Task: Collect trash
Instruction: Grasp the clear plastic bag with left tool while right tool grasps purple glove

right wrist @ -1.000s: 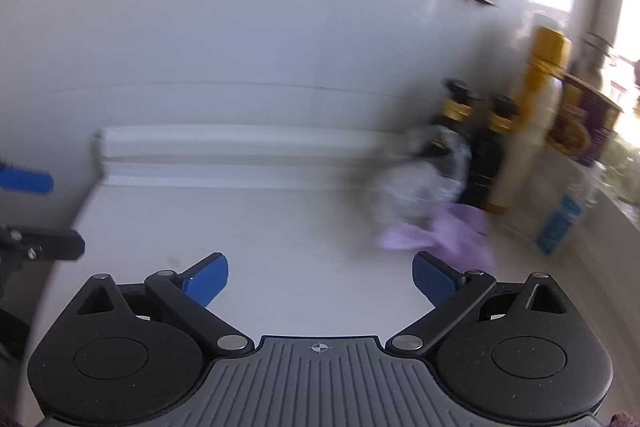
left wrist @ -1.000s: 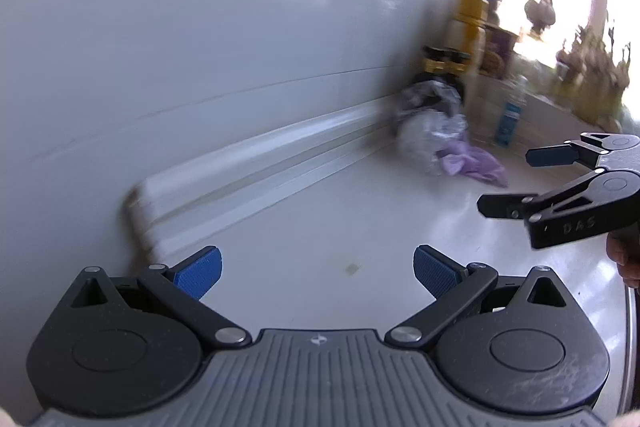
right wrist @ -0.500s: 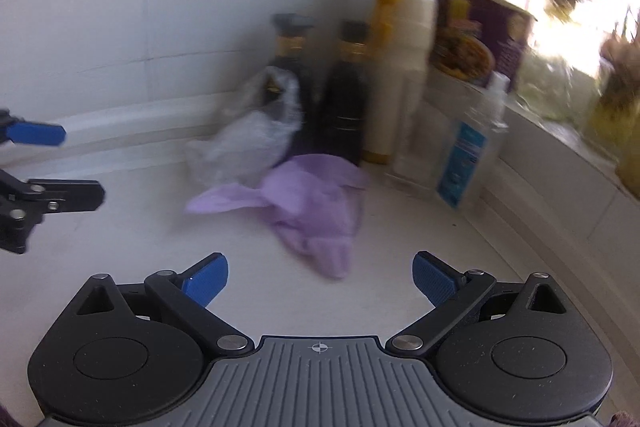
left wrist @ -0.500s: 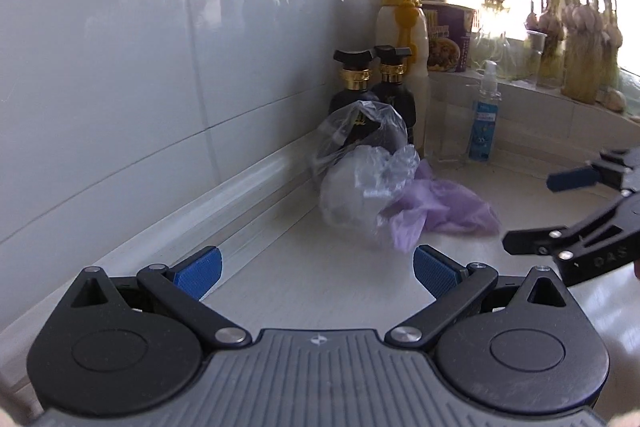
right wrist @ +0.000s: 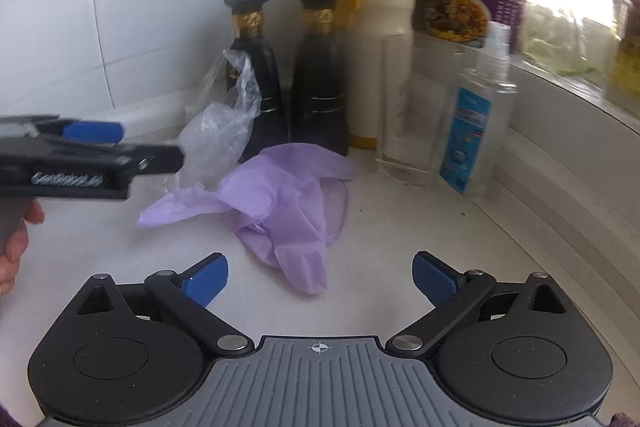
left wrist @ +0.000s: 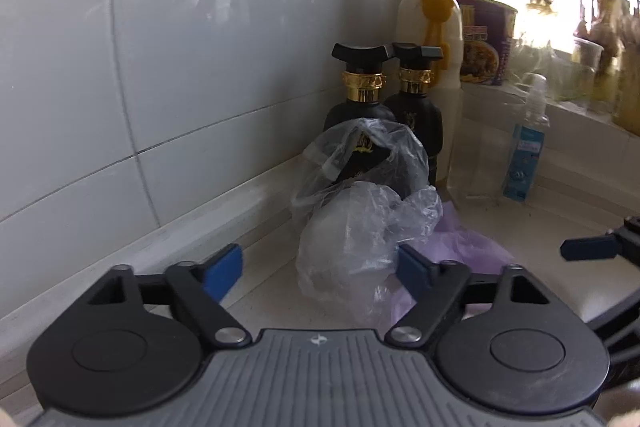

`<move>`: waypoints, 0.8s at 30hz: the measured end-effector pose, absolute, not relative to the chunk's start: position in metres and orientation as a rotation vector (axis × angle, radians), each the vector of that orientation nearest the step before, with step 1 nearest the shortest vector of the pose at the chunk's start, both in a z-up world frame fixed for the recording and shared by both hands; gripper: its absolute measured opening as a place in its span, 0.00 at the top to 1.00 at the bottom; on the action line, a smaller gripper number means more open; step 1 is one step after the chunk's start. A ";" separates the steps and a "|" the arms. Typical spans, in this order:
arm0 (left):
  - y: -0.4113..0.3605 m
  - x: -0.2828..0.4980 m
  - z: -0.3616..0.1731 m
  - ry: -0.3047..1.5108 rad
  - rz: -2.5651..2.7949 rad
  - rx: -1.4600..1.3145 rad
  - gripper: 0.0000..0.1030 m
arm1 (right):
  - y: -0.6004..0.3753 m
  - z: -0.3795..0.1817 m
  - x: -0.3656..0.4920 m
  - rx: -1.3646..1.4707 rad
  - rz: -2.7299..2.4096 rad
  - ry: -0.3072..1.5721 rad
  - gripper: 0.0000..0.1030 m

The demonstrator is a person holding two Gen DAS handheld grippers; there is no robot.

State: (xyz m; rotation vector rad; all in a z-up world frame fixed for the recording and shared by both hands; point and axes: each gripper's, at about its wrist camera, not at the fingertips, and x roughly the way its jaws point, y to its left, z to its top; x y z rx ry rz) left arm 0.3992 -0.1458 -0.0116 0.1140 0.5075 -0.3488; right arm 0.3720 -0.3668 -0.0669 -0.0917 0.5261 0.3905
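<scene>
The white bench carries a crumpled clear plastic bag, a purple glove beside it, two dark bottles, a tall white bottle and a small spray bottle near the wall

On the tabletop we find the crumpled plastic bag leaning against the left of two bottles that stand side by side at the wall. The glove lies before those bottles, right of the bag and touching it. Further right stand a tall bottle, a glass and a spray bottle.
</scene>
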 end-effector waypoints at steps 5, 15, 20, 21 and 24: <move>-0.155 0.403 -0.010 0.532 -0.357 0.091 0.59 | -0.356 -0.070 0.387 -0.062 0.370 0.534 0.11; -0.149 0.404 -0.012 0.591 -0.341 0.050 0.97 | -0.369 -0.067 0.388 0.033 0.348 0.527 0.91; -0.141 0.401 -0.005 0.591 -0.324 0.045 0.97 | -0.386 -0.060 0.381 0.060 0.322 0.522 0.95; -0.140 0.400 -0.004 0.591 -0.323 0.046 0.97 | -0.389 -0.058 0.379 0.066 0.320 0.522 0.95; -0.137 0.394 0.001 0.594 -0.316 0.058 0.97 | -0.396 -0.051 0.371 0.081 0.320 0.518 0.95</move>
